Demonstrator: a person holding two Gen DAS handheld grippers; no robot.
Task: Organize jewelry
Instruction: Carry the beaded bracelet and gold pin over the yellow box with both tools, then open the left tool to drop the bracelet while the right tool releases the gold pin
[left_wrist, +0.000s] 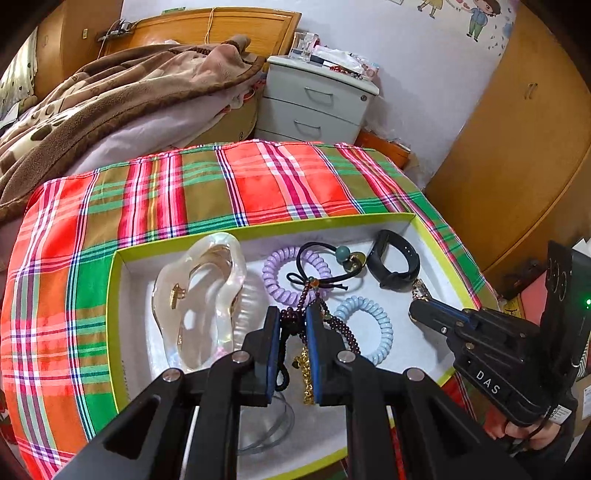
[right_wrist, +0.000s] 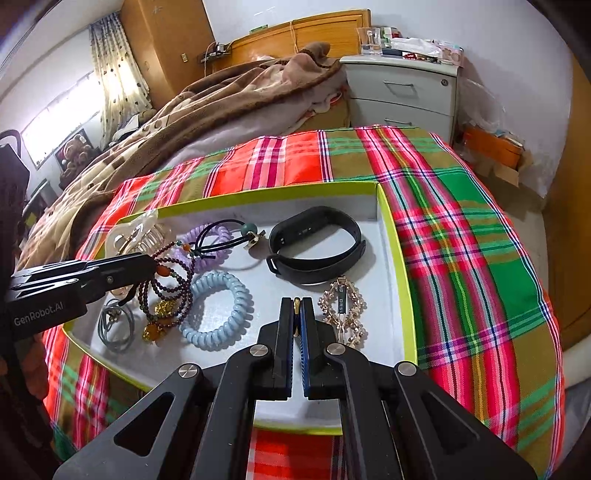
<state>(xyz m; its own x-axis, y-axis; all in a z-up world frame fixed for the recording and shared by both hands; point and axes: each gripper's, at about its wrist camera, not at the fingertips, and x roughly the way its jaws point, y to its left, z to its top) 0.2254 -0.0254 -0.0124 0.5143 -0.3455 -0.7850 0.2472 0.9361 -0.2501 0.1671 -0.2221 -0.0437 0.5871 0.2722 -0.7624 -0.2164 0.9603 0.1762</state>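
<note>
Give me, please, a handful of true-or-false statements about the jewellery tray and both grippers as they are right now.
1. The left gripper is shut on the dark bead bracelet. True.
2. The black wristband lies outside the tray. False: it lies inside, near the far right corner.
3. The right gripper stands wide open. False: it is shut on a small gold-coloured piece.
4. The light blue coil tie lies in the tray. True.
5. The tray rests on bare wood. False: on a plaid cloth.
</note>
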